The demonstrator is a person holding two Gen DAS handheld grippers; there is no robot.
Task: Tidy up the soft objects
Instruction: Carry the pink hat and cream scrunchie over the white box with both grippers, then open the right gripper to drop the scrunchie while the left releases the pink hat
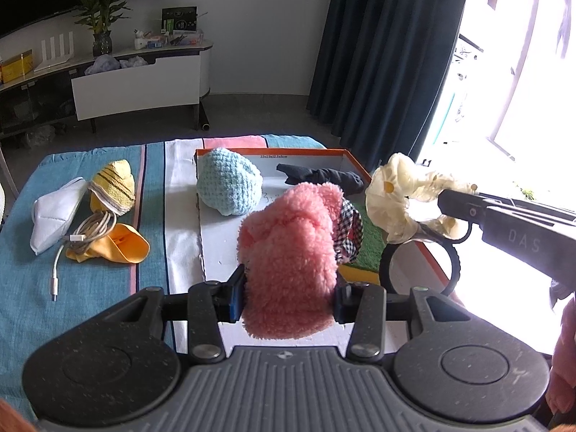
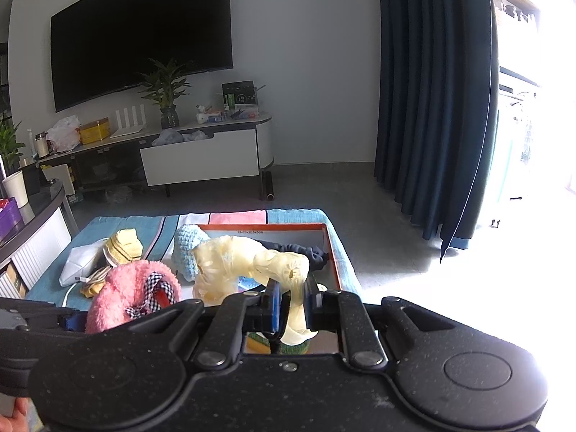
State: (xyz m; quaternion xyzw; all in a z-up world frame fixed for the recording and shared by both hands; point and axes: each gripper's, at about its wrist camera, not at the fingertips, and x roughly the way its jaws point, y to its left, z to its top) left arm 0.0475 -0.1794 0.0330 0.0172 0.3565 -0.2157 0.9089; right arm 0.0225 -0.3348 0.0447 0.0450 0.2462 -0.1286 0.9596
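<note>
My left claw [image 1: 289, 297] is closed on the pink fleece item [image 1: 289, 248], which bulges above and below the pads: light, limp, best gripped through a thick fold. My right claw [image 2: 293, 304] is clamped on the cream scrunchie [image 2: 252, 262], whose loop arches ahead of the tips; thin, slick fabric, so I judge its elastic band the surer hold. Both hang over the orange-rimmed box [image 1: 354, 163], with the blue knitted piece [image 1: 228, 185] ahead-left of the left claw.
</note>
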